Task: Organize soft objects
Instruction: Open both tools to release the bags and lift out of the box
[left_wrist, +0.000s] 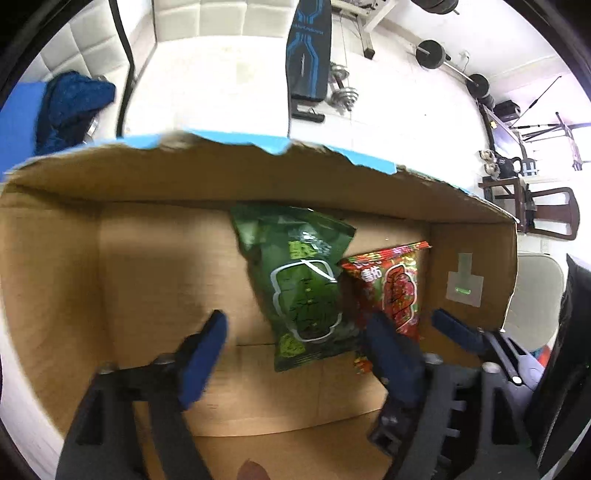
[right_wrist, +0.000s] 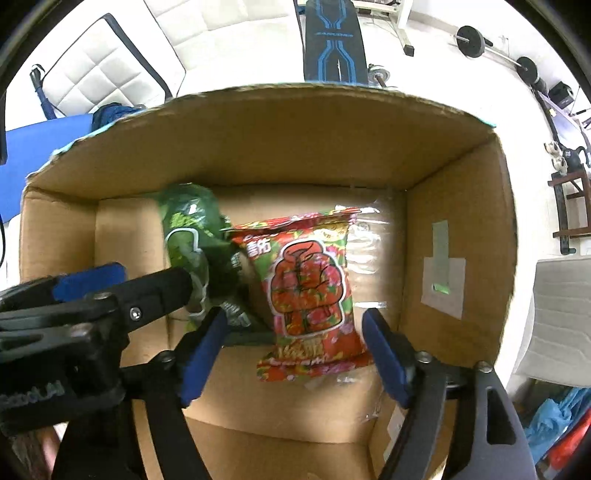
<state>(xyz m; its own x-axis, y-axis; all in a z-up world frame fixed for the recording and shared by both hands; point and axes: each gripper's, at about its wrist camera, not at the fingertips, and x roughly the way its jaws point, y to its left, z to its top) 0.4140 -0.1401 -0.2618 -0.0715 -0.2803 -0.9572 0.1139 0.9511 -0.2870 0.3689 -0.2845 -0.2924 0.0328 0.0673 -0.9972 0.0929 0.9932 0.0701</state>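
Inside the open cardboard box (right_wrist: 258, 155), a green snack bag (left_wrist: 299, 284) and a red snack bag (right_wrist: 310, 291) lie side by side on the floor of the box, the green one to the left with its edge just overlapping the red, and the red one nearer the right wall. The left gripper (left_wrist: 299, 354) hangs over the green bag with its blue-padded jaws spread wide and gripping nothing. The right gripper (right_wrist: 295, 354) sits over the red bag, jaws likewise apart on either side of the bag's near end without pinching it.
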